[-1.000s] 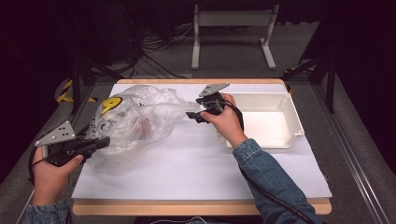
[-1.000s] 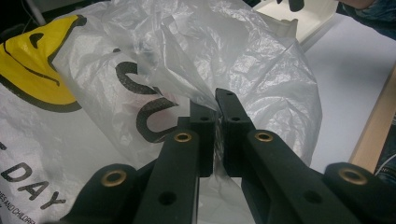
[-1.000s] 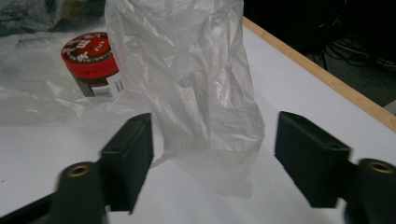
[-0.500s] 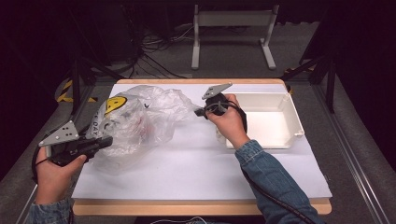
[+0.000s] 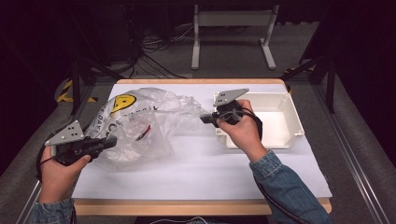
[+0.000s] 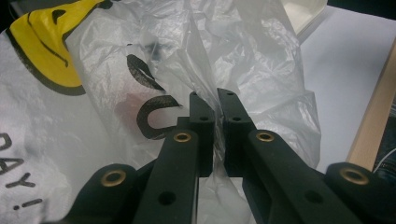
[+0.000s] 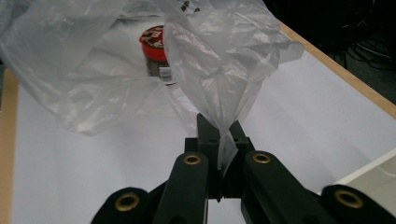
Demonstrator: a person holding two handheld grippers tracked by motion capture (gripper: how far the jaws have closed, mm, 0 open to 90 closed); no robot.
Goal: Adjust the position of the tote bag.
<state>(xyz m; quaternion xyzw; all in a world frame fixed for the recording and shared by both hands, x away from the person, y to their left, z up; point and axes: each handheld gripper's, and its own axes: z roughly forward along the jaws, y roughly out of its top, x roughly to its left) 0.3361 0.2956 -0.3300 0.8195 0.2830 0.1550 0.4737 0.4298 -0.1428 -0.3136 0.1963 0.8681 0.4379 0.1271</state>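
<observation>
A crumpled clear plastic bag [image 5: 140,121] with a yellow smiley print lies on the left half of the white-covered table [image 5: 187,177]. Inside it sits a jar with a red lid [image 7: 156,56], seen through the plastic. My left gripper [image 5: 112,141] is at the bag's near left edge, its jaws shut on a fold of the plastic bag [image 6: 140,60]; in its own view the left gripper [image 6: 215,100] pinches the film. My right gripper [image 5: 204,119] is shut on the bag's right edge. In its own view the right gripper [image 7: 219,128] holds a tent of the plastic bag [image 7: 219,60] lifted off the table.
A white rectangular bin [image 5: 289,116] stands at the right of the table, just behind my right hand. The table's wooden rim [image 5: 201,205] runs along the near side. Cables and a metal stand sit on the dark floor beyond.
The right gripper's jaws went from open to shut on the bag's edge. That hand then shifted slightly right, toward the bin, drawing the plastic along. The left hand stayed put.
</observation>
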